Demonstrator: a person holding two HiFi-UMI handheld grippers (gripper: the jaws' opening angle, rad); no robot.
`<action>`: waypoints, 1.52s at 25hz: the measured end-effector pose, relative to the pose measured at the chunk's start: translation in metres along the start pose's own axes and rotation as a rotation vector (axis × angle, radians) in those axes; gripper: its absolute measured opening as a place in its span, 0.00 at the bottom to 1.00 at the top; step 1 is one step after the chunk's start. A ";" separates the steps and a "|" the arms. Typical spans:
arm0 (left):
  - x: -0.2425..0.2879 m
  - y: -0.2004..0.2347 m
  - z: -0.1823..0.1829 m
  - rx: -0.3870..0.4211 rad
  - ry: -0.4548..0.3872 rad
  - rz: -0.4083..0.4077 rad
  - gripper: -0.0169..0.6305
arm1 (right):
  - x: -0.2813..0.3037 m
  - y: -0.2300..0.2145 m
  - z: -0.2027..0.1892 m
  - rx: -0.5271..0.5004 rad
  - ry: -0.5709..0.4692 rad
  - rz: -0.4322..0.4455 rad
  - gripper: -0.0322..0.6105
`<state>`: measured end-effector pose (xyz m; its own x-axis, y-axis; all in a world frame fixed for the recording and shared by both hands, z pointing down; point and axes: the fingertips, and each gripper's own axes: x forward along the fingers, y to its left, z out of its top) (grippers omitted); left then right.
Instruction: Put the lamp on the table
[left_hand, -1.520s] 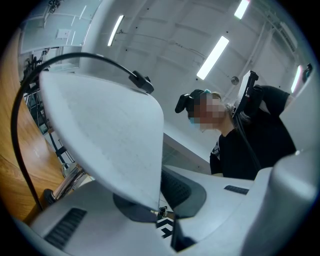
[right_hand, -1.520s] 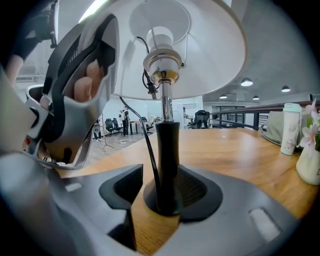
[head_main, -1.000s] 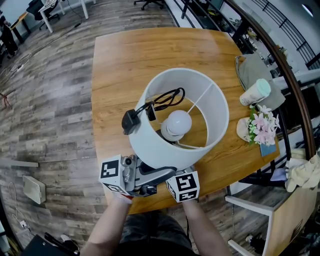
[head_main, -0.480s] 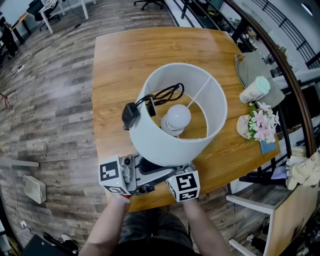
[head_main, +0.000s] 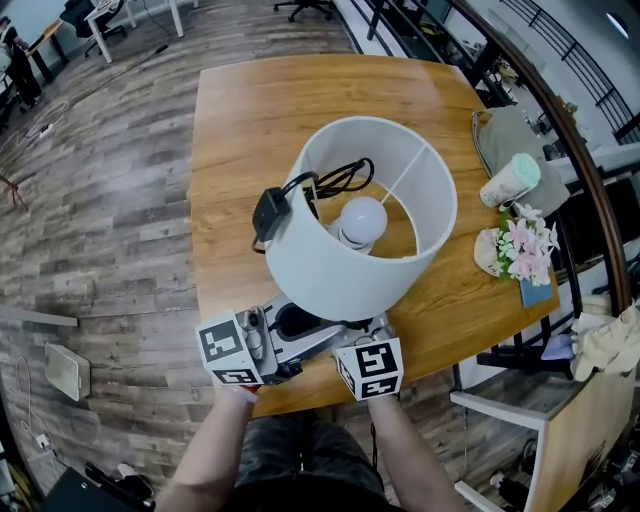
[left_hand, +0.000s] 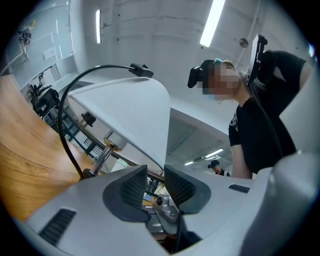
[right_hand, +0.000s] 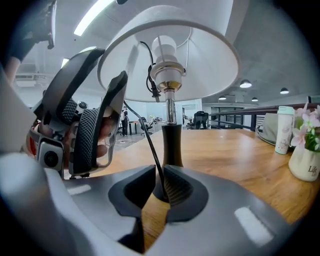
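Note:
A lamp with a white shade (head_main: 345, 270) and a bare bulb (head_main: 365, 215) leans on the wooden table (head_main: 250, 120). Its black cord and plug (head_main: 270, 212) hang over the shade's left side. My left gripper (head_main: 285, 330) is at the shade's near rim, shut on the thin rim (left_hand: 150, 125), which runs edge-on between the pads (left_hand: 177, 187). My right gripper (right_hand: 160, 172) sits low by the lamp's dark stem (right_hand: 172, 145). Its jaws are closing with the cord (right_hand: 150, 142) between them, and a gap still shows. In the head view the right gripper (head_main: 355, 335) is half hidden under the shade.
A pale tumbler (head_main: 512, 183), a grey bag (head_main: 510, 135) and a pot of pink flowers (head_main: 525, 255) stand at the table's right edge. Both grippers work near the table's front edge (head_main: 300, 400). A railing runs behind the table on the right.
The shade has risen and shifted away from me, and the plug has moved up and right with it. Both grippers stay under its near rim, shifted slightly right.

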<state>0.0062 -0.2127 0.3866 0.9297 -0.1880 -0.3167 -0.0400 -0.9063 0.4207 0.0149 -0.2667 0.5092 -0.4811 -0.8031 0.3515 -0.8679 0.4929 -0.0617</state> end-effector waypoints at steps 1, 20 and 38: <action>0.000 0.000 -0.003 0.005 0.014 0.008 0.15 | -0.001 0.000 0.000 0.001 0.000 -0.004 0.14; -0.028 0.022 -0.047 0.056 0.147 0.291 0.11 | -0.023 0.006 -0.011 0.019 0.000 -0.032 0.15; -0.057 0.018 -0.046 0.135 0.102 0.624 0.02 | -0.068 0.022 0.016 -0.021 -0.124 -0.002 0.06</action>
<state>-0.0304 -0.2013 0.4512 0.7466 -0.6642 0.0383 -0.6239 -0.6790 0.3869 0.0266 -0.2068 0.4689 -0.4921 -0.8388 0.2330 -0.8667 0.4971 -0.0409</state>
